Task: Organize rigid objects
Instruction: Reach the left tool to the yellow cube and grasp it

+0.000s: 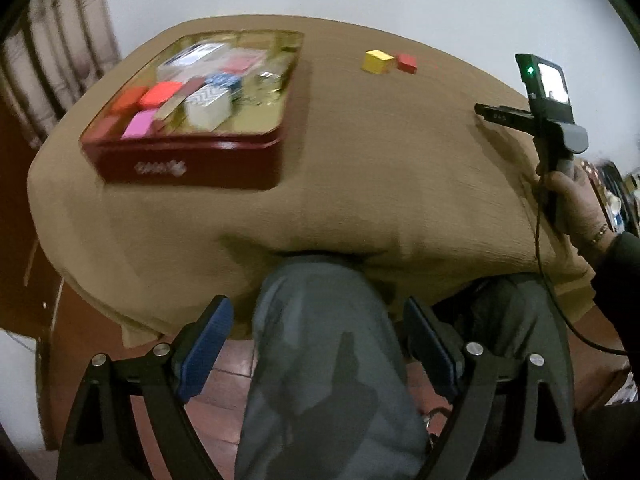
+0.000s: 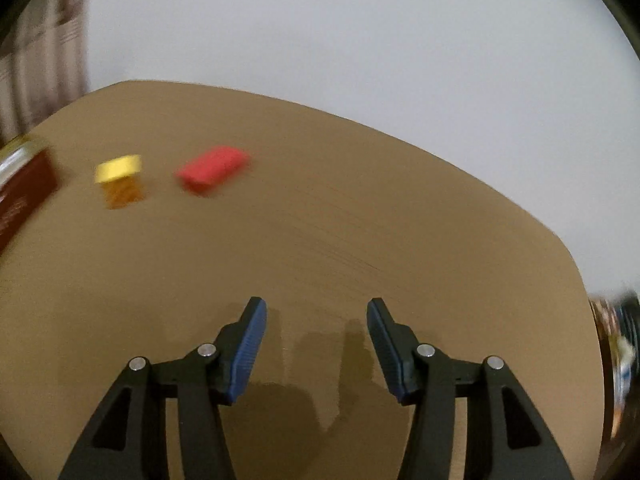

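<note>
A dark red tin (image 1: 188, 160) stands on the tan-covered table at the left, holding several coloured blocks and small boxes. A yellow block (image 1: 377, 61) and a red block (image 1: 407, 63) lie side by side on the far cloth; both show blurred in the right wrist view, yellow block (image 2: 120, 178) and red block (image 2: 212, 172). My left gripper (image 1: 318, 344) is open and empty, held off the table's near edge above the person's knee. My right gripper (image 2: 316, 344) is open and empty over the cloth, well short of the two blocks. It also shows from the side in the left wrist view (image 1: 486, 111).
The tan cloth (image 1: 360, 184) drapes over the table's near edge. The person's grey-trousered legs (image 1: 324, 360) sit under it. The tin's corner (image 2: 24, 192) shows at the left of the right wrist view. A white wall runs behind the table.
</note>
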